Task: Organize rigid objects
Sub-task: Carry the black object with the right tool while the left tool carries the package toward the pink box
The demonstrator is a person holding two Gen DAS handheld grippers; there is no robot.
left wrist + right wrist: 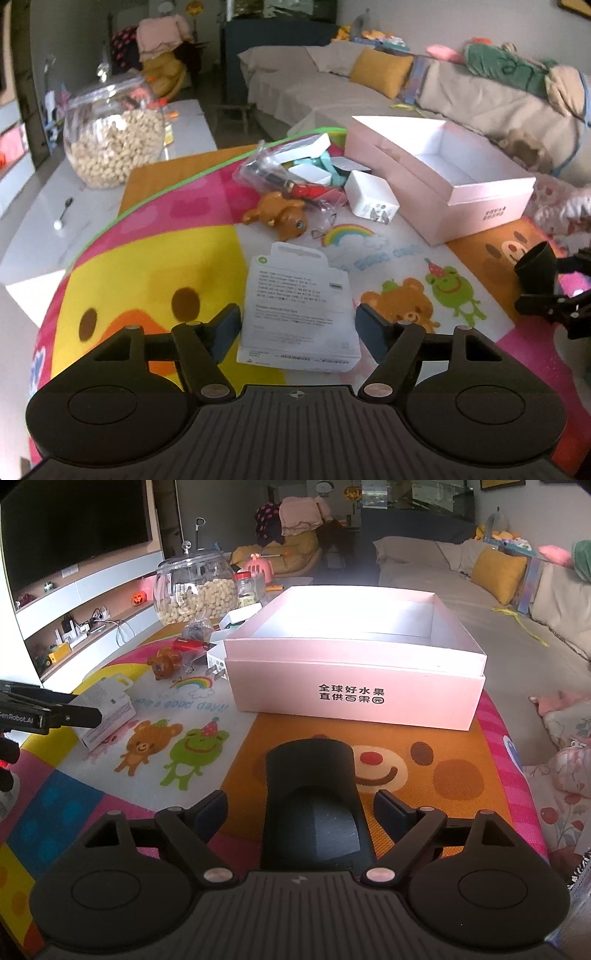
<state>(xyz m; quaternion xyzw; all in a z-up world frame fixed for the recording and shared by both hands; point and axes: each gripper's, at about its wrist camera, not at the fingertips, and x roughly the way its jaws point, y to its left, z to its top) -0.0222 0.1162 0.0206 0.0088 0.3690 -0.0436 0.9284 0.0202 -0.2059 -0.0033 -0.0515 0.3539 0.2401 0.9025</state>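
White package [299,317] lengthwise between open claw [297,332]

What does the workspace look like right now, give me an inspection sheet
Surface: cartoon play mat.
Job's things: pink box open and empty; white packet and black object lying flat on the mat.
Clutter: toy bear, white charger, plastic bag, jar of nuts.
Grippers: left gripper open around the packet; right gripper open around the black object.
Cables: nothing seen on the mat.
Surroundings: sofa, television.
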